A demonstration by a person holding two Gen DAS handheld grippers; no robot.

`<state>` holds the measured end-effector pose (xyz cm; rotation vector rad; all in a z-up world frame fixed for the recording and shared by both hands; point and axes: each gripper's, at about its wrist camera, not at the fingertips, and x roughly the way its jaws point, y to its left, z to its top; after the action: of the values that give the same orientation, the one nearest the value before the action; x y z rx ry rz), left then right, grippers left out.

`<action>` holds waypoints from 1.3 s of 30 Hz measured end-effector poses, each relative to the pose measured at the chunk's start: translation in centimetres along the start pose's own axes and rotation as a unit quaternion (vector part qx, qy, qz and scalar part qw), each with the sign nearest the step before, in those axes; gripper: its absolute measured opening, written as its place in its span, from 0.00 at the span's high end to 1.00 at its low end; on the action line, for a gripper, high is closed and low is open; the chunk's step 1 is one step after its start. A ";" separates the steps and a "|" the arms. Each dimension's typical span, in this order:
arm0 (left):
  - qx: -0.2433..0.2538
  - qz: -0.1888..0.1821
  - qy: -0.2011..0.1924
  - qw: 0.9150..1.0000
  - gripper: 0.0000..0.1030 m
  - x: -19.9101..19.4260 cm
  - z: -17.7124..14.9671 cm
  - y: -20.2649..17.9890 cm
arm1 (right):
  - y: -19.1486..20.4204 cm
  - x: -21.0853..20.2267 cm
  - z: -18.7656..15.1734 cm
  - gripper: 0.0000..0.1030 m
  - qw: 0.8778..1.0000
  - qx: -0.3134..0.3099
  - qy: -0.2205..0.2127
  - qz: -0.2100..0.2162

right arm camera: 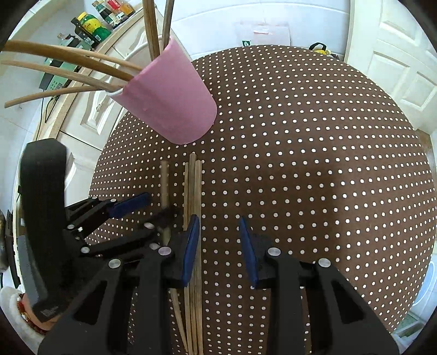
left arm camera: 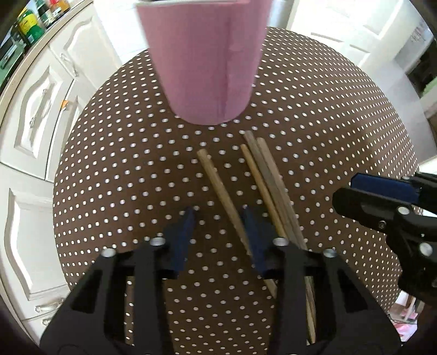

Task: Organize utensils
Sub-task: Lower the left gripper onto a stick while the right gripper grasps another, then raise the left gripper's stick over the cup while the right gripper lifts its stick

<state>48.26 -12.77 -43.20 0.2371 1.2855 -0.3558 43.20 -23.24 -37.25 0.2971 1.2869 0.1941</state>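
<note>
Chopsticks (left arm camera: pixel 262 185) are seen lying loose on the dotted brown counter (left arm camera: pixel 341 131), four in all, their long axes running from the tongs toward the pink cup (left arm camera: pixel 204 62). The left tongs (left arm camera: pixel 218 218) are held open and empty low over the counter, with one separate stick (left arm camera: pixel 218 180) passing between the blue pads and under the right-hand pad. The right tongs (right arm camera: pixel 218 226) are likewise held open with nothing gripped; the bundle of three (right arm camera: pixel 194 185) is found just at their left pad, slightly left of the gap. The left tongs are judged better placed for the single stick, the right tongs for the bundle. In either case a grip across the sticks' width appears to be called for, since the sticks lie in line with the pads.

Beyond the far ends of the sticks, the pink cup is shown standing on the counter, near but not touching them. Several chopsticks (right arm camera: pixel 68 65) are already held in it, fanned out past its rim. White cabinet doors (left arm camera: pixel 41 109) and shelf jars (right arm camera: pixel 92 24) are visible behind.
</note>
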 end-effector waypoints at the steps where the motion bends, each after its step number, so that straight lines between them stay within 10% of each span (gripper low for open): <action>1: -0.004 -0.003 0.000 1.000 0.76 -0.1 0.0 0.4 | 0.2 0.2 0.0 0.73 1.000 -0.002 0.002 0.000; 8: -0.019 -0.035 -0.001 0.999 0.91 -0.8 -0.5 2.6 | 1.8 2.3 0.5 0.73 0.999 -0.035 0.023 -0.008; 30: -0.021 -0.058 0.004 0.998 0.91 -1.1 -1.0 3.6 | 5.6 6.6 2.4 0.91 0.991 -0.087 0.047 -0.093; 39: -0.032 -0.091 -0.004 0.995 0.94 -2.2 -0.9 3.8 | 2.9 5.3 3.0 0.96 0.996 -0.040 0.049 -0.056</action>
<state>48.41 -8.67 -41.44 0.0646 1.3111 -0.4690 47.62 -19.20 -40.43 0.1483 1.3855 0.1655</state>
